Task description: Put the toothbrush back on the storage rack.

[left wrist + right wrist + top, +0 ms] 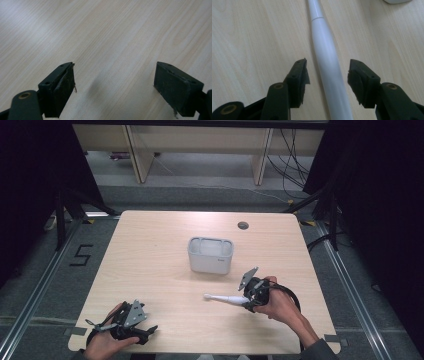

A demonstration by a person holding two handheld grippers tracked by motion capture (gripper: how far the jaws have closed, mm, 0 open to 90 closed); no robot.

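Observation:
A white electric toothbrush (pixel 225 298) lies flat on the wooden table (pixel 160 270), head toward the left. My right gripper (pixel 248 303) straddles its thick handle end, open; in the right gripper view the handle (pixel 328 62) runs between the two pads with gaps on both sides. A white rectangular holder (pixel 210 254) stands upright near the table's middle, behind the toothbrush. My left gripper (pixel 145 332) rests near the front left edge, open over bare wood (pixel 112 45), nothing between its pads.
A round cable hole (pixel 243 225) sits at the table's back right. A corner of the white holder (pixel 397 1) peeks in at the top of the right gripper view. Dark curtains and metal floor rails flank the table; desks and cables stand beyond.

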